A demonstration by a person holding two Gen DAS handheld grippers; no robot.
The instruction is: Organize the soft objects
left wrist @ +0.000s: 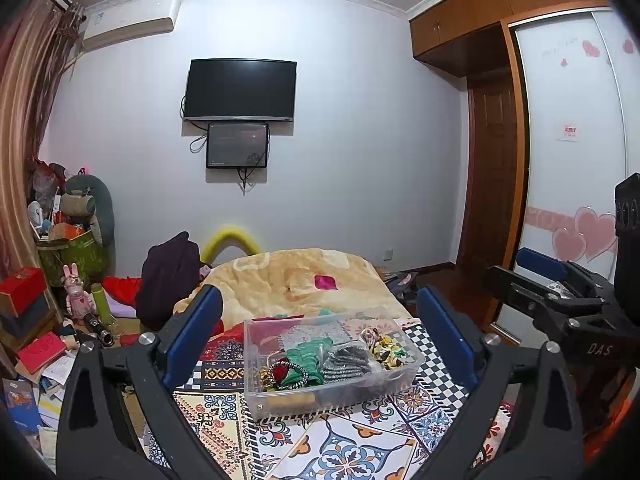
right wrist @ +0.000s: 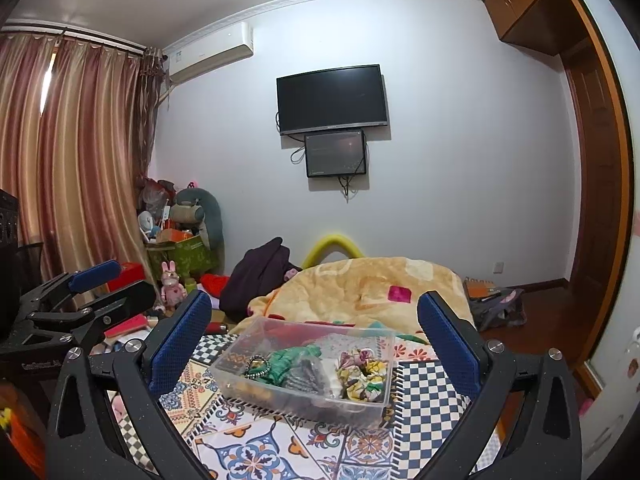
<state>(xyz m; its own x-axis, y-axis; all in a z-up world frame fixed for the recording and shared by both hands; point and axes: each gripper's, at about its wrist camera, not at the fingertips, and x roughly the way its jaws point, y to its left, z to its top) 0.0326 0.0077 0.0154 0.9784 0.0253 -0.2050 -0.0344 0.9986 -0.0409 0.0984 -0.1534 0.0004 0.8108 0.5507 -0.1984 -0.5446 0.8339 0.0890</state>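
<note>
Both claws hang spread wide with nothing between their blue pads: the left claw (left wrist: 320,332) frames the clear plastic bin (left wrist: 332,390) from above, and the right claw (right wrist: 314,344) does the same from its own side, neither touching it. In the left wrist view the right claw (left wrist: 540,280) also shows at the right edge, held off beside the bin and above the bed.

Inside the bin lie the soft things in a loose heap: a green knitted piece (left wrist: 310,354) near the middle, a grey knitted piece (left wrist: 348,362) just beside it on the right, a floral scrunchie (left wrist: 384,346) in the far right corner, and a dark beaded band with a red patch (left wrist: 286,372) at the near left. From the right wrist view the same scrunchie (right wrist: 362,376) sits at the near right of the bin (right wrist: 308,396), the green piece (right wrist: 290,360) next to it.

The bin rests on a patterned tile-print cover (left wrist: 352,452) spread over the bed. Behind it lies a rumpled yellow blanket (left wrist: 296,276) with a small pink item (left wrist: 325,282) on top. On the far wall hangs a dark television (left wrist: 240,90) with a smaller screen (left wrist: 237,145) directly under it.
</note>
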